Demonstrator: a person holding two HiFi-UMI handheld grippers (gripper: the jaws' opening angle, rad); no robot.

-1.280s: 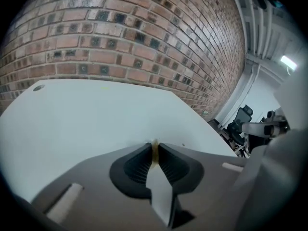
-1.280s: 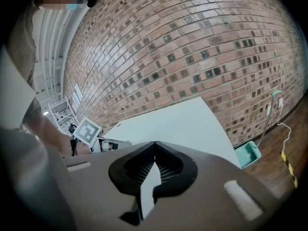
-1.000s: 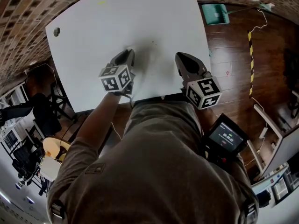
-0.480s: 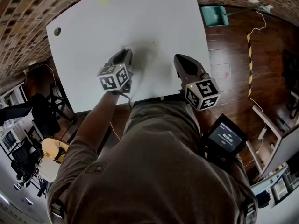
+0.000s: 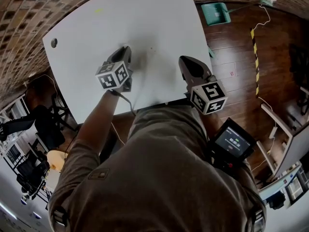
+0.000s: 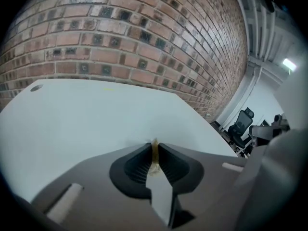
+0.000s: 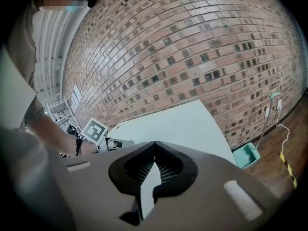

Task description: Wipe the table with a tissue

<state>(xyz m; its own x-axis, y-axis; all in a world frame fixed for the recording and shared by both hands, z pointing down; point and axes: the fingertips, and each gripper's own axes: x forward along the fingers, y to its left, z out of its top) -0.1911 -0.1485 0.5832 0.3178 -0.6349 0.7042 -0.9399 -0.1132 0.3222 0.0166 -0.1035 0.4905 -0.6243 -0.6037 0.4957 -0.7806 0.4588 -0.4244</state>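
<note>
Left gripper (image 5: 126, 49) has shifted up and left across the table (image 5: 120, 18) vs 0.5 s ago; the table's picture has slid left too. Right gripper (image 5: 185, 60) has barely changed place.

Left jaws are pressed together on a thin yellowish scrap (image 6: 154, 153) that pokes out just past the tips. It's too small to tell whether it is tissue. The tips sit low over the white tabletop, near-centre; contact can't be confirmed from either view.

Right jaws are closed tip to tip with nothing between them. This gripper hangs over the table's near right edge, well apart from the left one. Its own view looks across the tabletop to the left gripper's marker cube (image 7: 94, 130).

On the table: a small dark speck (image 5: 151, 48) just right of the left gripper's tips, a grommet hole (image 5: 53, 42) at the far left corner, and a faint yellow mark (image 5: 98, 10) near the far edge.

Off the table: a green bin (image 5: 216, 12) on the wooden floor (image 5: 231, 47) by the far right corner, and a brick wall (image 6: 120, 32) behind.
</note>
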